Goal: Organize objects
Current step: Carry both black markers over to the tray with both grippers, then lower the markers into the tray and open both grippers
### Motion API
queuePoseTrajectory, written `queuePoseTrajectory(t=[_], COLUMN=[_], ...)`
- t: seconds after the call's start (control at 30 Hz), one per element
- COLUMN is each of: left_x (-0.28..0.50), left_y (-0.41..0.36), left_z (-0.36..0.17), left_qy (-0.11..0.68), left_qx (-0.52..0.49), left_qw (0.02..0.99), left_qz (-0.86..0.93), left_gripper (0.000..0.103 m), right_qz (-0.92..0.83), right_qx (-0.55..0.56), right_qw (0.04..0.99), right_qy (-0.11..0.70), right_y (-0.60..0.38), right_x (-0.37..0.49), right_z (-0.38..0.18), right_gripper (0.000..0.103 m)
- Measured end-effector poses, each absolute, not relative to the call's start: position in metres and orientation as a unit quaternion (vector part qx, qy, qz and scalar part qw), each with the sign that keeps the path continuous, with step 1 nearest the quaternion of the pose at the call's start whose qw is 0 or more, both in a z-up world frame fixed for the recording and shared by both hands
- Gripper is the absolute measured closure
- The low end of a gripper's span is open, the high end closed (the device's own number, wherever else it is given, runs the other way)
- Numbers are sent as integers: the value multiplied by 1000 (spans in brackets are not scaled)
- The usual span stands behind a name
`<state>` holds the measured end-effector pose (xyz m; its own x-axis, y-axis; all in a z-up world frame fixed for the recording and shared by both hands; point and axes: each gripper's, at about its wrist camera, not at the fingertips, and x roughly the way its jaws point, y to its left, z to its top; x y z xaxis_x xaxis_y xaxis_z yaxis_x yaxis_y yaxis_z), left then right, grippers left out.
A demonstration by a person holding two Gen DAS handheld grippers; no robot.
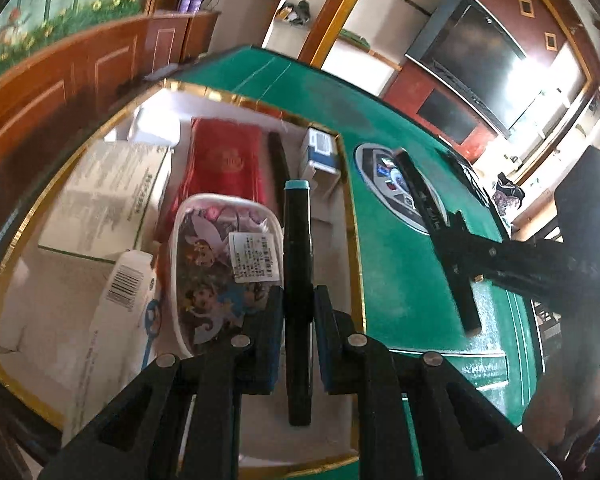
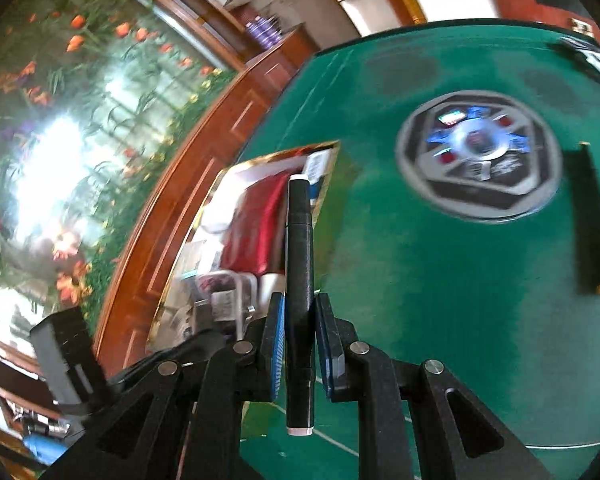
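My left gripper [image 1: 298,308] is shut on a black marker with a teal cap [image 1: 297,264] and holds it over a gold-rimmed white box [image 1: 350,200]. The box holds a cartoon pouch [image 1: 216,264], a red case [image 1: 226,168], a white tube [image 1: 120,300], a white carton [image 1: 104,196], a black pen [image 1: 278,160] and a small blue-white box [image 1: 320,152]. My right gripper [image 2: 300,316] is shut on a black marker with white ends [image 2: 299,280], above the green table [image 2: 420,280] to the right of the box [image 2: 220,184]. It also shows in the left wrist view [image 1: 464,272].
A round control panel [image 2: 478,164] sits in the middle of the table. A black pen with a gold tip [image 2: 594,232] lies to its right. Wooden cabinets [image 1: 60,88] and a flower mural [image 2: 80,120] stand beyond the table's left edge.
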<state>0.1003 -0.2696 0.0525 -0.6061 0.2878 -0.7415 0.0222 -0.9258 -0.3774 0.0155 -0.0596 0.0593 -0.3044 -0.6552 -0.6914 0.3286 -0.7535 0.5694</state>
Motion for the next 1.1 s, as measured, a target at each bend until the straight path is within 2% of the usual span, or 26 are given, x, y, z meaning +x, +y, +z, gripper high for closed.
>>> queuePoseTrajectory(t=[0.5,0.87,1.0,1.1], left_x=[66,62,70,83], left_y=[-249,-255,-261,-265], left_z=[53,52,59,70], left_qy=[-92,-110,-127,-130], left_qx=[-454,-448,-434,-413], left_qw=[31,26,13,3], left_qz=[886,887,892,901], left_gripper=[88,86,55,47], right_qz=[-766,-771,-776,-781], right_qx=[547,560,558,556], right_qw=[314,280,274,267], right_qy=[-126,-116,-107,-99], right_y=[-126,-126,-127,-129], right_x=[4,-11,-10,-10], right_z=[33,24,26,28], right_gripper=[86,86,86,86])
